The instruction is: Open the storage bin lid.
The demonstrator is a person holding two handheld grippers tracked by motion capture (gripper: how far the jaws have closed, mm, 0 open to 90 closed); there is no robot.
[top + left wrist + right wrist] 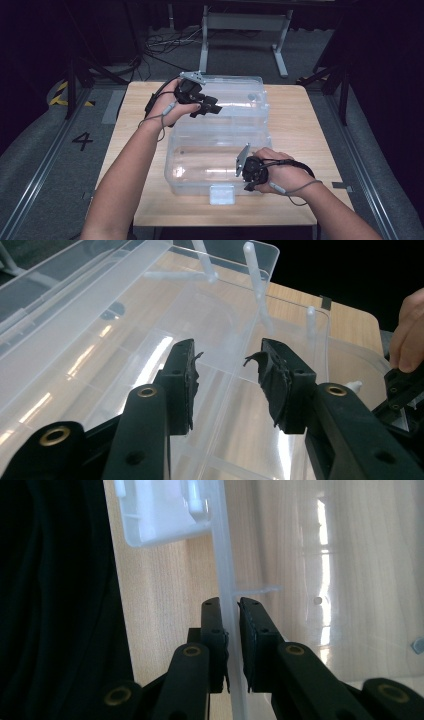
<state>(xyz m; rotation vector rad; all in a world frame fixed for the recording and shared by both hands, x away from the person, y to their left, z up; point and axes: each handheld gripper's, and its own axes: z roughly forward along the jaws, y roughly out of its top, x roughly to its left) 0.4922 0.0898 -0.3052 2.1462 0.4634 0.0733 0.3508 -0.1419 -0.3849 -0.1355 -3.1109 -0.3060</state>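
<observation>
A: How did the jaws stand?

B: The right gripper (232,645) pinched the near rim of the clear plastic box (200,165); the left gripper (227,385) hung open over its raised lid (235,95), gripping nothing.

A: And the setting?

B: The smooth, see-through box sat mid-bench (295,130) on pale wood grain, in a dark room.

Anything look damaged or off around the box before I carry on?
Yes: the rubber pads on the left claw look torn, with ragged flaps curling off their tips. The clear box itself looks intact, its lid swung open at the far side, and the right claw is clamped squarely on the front wall.
</observation>
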